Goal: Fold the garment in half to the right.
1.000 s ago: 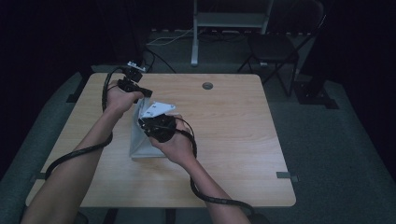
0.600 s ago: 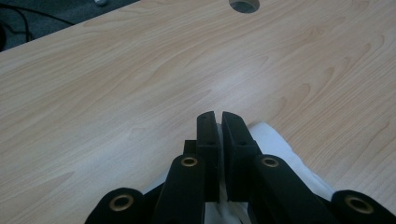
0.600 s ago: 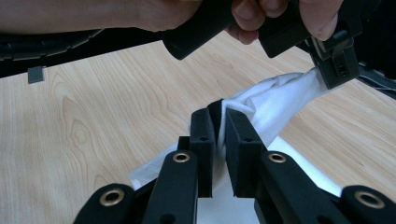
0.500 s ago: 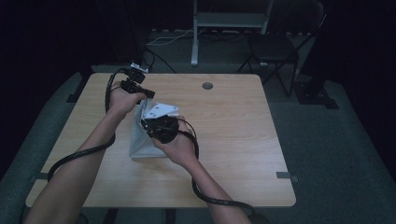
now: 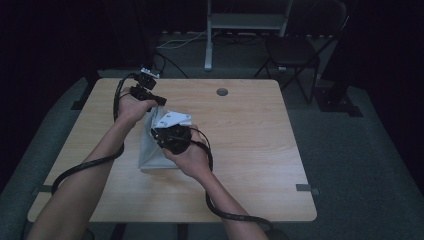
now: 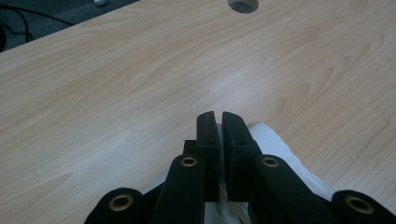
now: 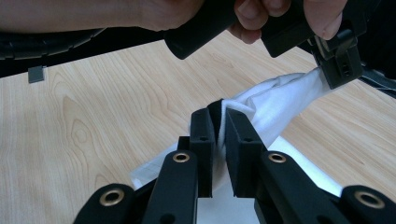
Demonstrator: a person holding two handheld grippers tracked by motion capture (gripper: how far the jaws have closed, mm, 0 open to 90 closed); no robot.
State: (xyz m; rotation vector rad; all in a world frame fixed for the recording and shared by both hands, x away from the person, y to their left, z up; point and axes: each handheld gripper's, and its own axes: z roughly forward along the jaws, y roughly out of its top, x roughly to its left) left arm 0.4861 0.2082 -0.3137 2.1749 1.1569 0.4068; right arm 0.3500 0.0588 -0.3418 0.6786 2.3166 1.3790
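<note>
Cloth (image 5: 150, 150) lies on the table (image 5: 250, 150), left of middle. Right gripper (image 7: 220, 122) pinches a fold of it, jaws nearly closed. Left gripper (image 6: 218, 122) also grips its edge, jaws almost together.

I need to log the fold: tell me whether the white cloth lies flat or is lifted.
Partly lifted. The white fabric cloth rises off the wooden table, stretched between the right hand-held gripper and left hand-held gripper.
</note>
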